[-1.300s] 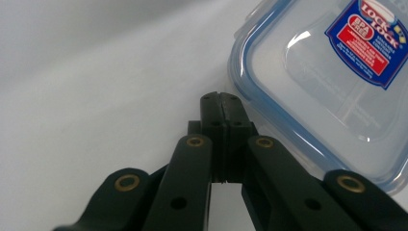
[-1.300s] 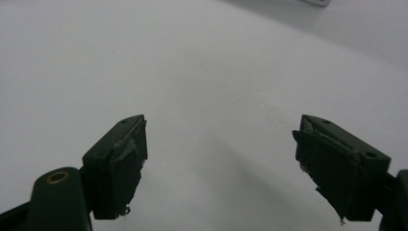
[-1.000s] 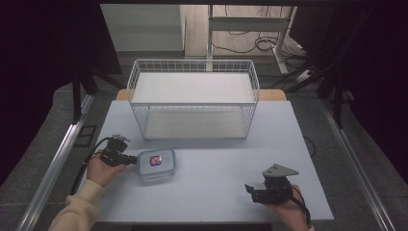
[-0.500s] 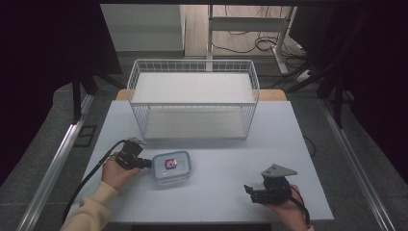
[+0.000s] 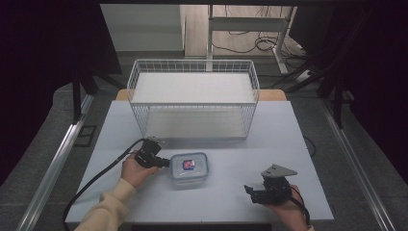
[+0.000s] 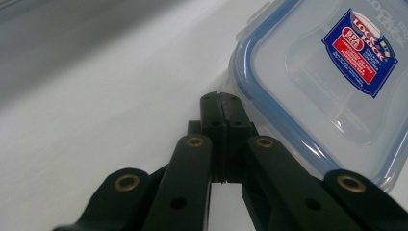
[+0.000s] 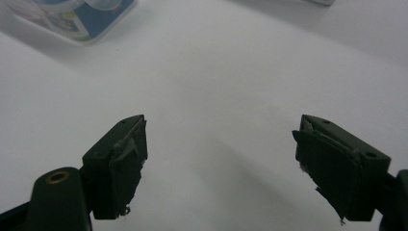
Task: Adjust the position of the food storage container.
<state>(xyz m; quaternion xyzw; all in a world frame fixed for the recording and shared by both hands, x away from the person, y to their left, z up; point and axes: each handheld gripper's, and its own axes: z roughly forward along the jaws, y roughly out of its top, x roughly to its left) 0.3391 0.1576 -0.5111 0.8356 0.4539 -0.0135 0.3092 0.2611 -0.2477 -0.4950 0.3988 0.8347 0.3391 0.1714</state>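
A white wire basket (image 5: pixel 192 98) stands at the far middle of the pale tabletop (image 5: pixel 298 144), its long side facing the near edge. Nothing lies inside it. Behind the tabletop, a white desk frame (image 5: pixel 250 24) stands on a light floor, with dark cables (image 5: pixel 262 43) trailing around its foot. A metal rail (image 5: pixel 53 163) runs along the grey floor on the left, and another (image 5: pixel 361 163) on the right. Dark curtains (image 5: pixel 48 48) hang on both sides. A small black square frame (image 5: pixel 86 134) lies on the floor beside the left rail.
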